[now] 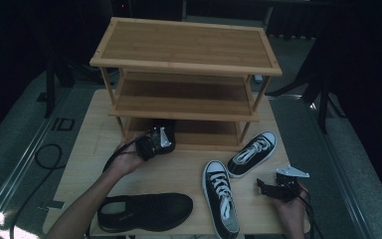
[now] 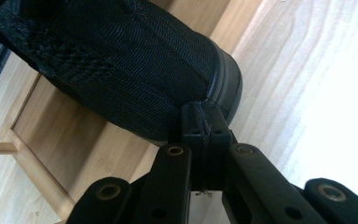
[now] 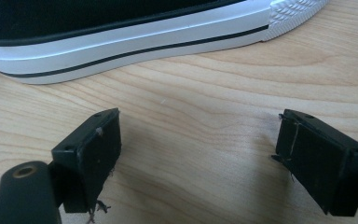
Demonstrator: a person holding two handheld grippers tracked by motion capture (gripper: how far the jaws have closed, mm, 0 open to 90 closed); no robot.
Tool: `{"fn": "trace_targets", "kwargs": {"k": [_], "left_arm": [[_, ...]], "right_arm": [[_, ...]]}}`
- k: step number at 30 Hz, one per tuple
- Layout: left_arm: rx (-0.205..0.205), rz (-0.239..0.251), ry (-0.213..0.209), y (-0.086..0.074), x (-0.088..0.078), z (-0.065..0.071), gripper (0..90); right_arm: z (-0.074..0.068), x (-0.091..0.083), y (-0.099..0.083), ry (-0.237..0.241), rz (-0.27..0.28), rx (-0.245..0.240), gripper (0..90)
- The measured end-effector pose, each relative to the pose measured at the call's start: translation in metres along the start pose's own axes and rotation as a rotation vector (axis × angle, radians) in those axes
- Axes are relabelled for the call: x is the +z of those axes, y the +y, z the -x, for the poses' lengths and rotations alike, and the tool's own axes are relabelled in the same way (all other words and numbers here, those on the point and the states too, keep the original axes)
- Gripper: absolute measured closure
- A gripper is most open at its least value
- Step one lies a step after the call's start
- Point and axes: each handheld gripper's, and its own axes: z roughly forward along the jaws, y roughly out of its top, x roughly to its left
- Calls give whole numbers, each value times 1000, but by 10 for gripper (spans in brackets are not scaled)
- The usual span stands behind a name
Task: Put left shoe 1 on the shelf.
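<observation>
Dim surroundings frame the counter (image 1: 179, 174) where we are holding a black shoe (image 2: 121, 70) in the clamped left gripper (image 2: 204, 122), toe toward the rack's bottom shelf (image 1: 204, 134), while our right gripper (image 3: 198, 158) is resting wide.

I see a pale wooden table (image 1: 179, 172) standing on grey carpeted floor (image 1: 15, 134). Dark curtains (image 1: 10, 55) close off the back and sides, so the room looks dim. A black cable (image 1: 45, 154) loops on the floor at left.
</observation>
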Motion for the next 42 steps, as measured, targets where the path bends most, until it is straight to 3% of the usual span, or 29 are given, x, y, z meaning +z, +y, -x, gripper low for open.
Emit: {"fn": "trace_targets", "kwargs": {"k": [7, 9, 16, 19, 28, 42], "left_arm": [[-56, 15, 5, 2, 6, -3, 900], [-51, 13, -2, 1, 4, -4, 900], [-56, 71, -111, -2, -15, -6, 859], [-50, 93, -139, -6, -25, -4, 826], [-72, 118, -247, -26, -50, -11, 737], [-106, 163, -316, -66, -92, -14, 662]], "right_arm": [[0, 0, 0, 0, 0, 0, 138], [0, 0, 0, 0, 0, 0, 138], [0, 0, 0, 2, 0, -1, 139], [0, 0, 0, 2, 0, -1, 139], [0, 0, 0, 2, 0, -1, 139], [0, 0, 0, 1, 0, -1, 139]]}}
